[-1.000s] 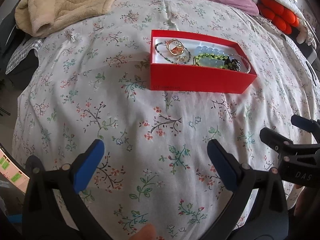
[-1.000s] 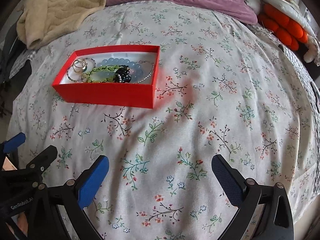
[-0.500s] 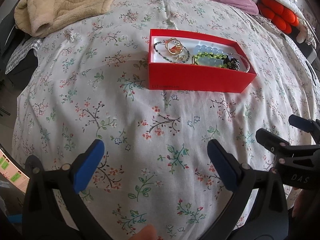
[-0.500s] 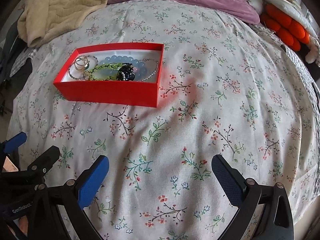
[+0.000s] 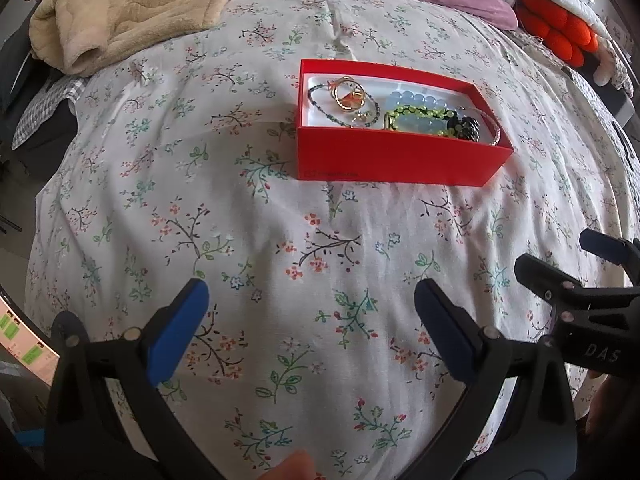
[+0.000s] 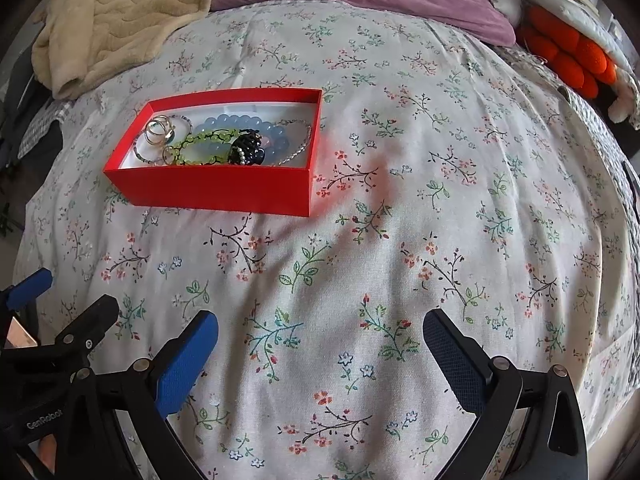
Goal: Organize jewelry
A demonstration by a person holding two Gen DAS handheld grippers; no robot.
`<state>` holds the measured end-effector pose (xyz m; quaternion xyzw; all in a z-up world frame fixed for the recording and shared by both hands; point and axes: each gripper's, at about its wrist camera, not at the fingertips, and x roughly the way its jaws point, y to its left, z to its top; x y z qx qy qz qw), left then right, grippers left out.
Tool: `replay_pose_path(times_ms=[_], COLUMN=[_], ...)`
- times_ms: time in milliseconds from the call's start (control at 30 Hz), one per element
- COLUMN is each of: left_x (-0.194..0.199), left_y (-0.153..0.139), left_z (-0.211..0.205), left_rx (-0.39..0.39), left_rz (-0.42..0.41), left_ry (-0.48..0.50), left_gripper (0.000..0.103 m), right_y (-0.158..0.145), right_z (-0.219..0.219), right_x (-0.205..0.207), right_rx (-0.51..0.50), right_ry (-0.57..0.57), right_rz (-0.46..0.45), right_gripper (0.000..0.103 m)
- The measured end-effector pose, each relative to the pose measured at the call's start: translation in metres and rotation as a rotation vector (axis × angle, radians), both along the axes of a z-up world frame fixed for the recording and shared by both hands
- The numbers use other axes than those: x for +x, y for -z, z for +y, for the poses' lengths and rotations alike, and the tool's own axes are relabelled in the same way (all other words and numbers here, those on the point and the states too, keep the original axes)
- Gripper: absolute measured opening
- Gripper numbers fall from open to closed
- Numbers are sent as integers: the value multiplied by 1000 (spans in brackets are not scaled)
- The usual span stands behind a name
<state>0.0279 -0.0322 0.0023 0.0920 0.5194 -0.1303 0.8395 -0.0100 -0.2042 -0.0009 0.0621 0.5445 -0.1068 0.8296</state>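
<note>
On the floral bedspread (image 6: 400, 240) sits the red box (image 6: 224, 192), well ahead of both tools, and the jewelry is all piled inside it. The left gripper (image 5: 312, 320) hangs low over the cloth with its jaws spread wide, nothing between them; the right gripper (image 6: 320, 352) matches it, wide and empty, just beside its partner. Look in the box: gold rings (image 5: 349, 94) at the left end, a pale blue bead bracelet (image 6: 240, 124), a green beaded strand (image 5: 416, 114), a dark beaded piece (image 6: 246, 151) and a thin silver chain (image 6: 302, 144) along the right wall. Light stuff, all of it, and floppy; the strands overlap and may well be tangled, hard to say from here. My call: pinch a bead strand where it arches free of the heap, not the chain, which would likely slip. The cardboard box looks light too and could skid on soft bedding.
</note>
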Motion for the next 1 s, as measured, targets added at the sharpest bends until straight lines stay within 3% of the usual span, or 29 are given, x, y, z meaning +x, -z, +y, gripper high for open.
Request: replay_pose_path(times_ms=[1000], left_x=[1], left_y=[1], left_z=[1], left_rx=[3], left_rz=[3], left_ry=[1], left_gripper=[102], right_y=[0], right_z=[1], right_x=[-1], right_rx=[-1], right_ry=[1], right_rz=[-1], right_gripper=[103])
